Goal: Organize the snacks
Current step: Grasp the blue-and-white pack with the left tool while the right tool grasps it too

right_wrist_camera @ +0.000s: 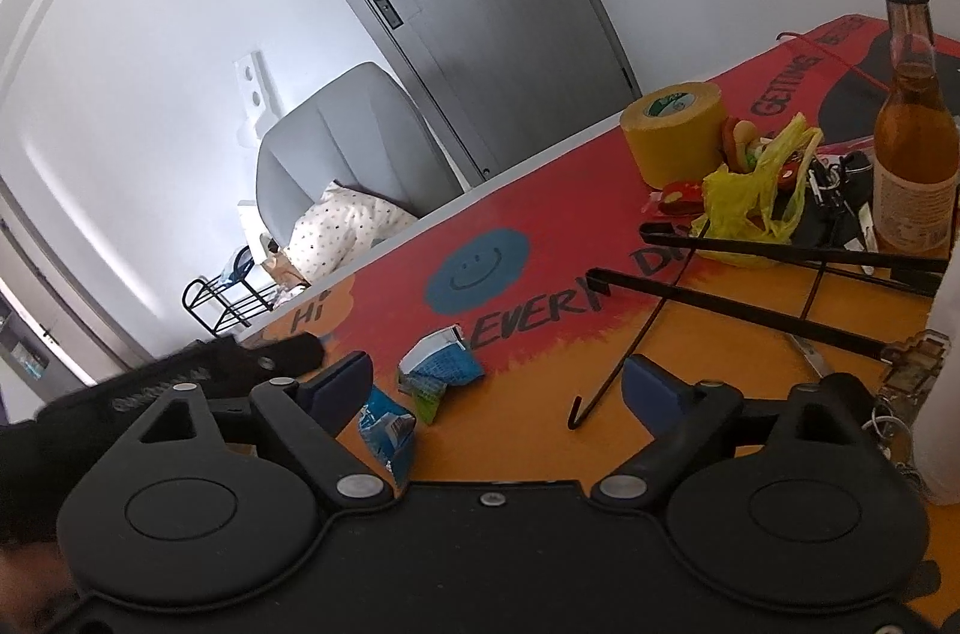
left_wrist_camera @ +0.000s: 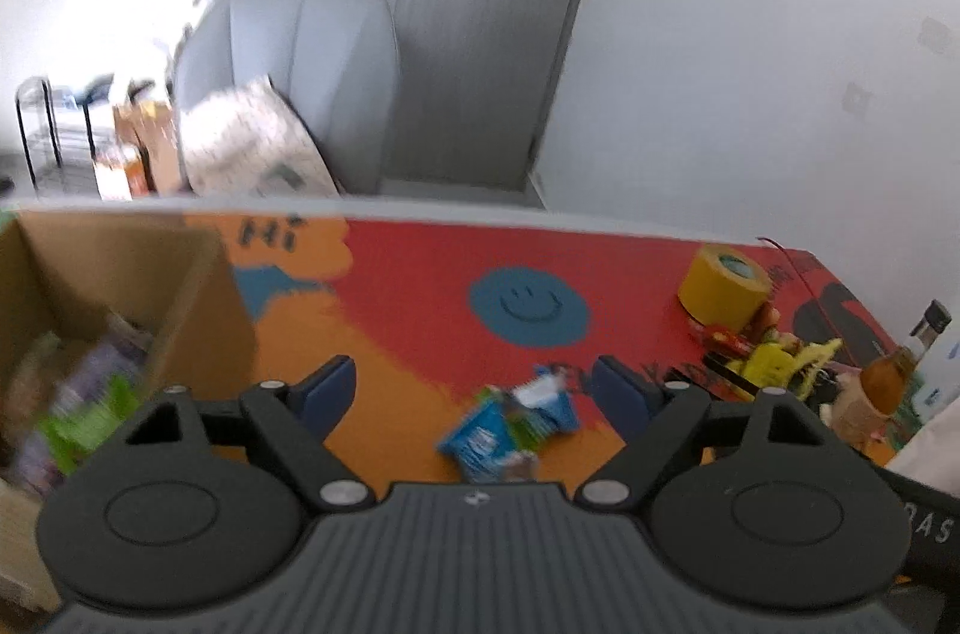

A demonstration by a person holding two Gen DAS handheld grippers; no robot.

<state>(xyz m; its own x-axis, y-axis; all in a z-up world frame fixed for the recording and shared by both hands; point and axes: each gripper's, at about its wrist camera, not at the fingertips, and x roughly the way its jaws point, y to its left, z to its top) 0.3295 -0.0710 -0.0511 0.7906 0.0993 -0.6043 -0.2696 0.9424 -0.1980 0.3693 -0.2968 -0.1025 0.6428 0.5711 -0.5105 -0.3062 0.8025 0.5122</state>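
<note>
Snack packets (left_wrist_camera: 510,424) btwn left fingers (left_wrist_camera: 324,388), untouched

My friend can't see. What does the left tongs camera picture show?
The left tongs are open and empty above a few small blue and green snack packets on a bright red and orange table. A cardboard box holding more snacks is at the left, a yellow tape roll at the right.

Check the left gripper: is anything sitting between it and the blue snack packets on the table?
Nothing visible does. The left gripper is open and the blue snack packets lie on bare tablecloth just ahead of it. The cardboard box stands off to the left, clear of that path.
</note>
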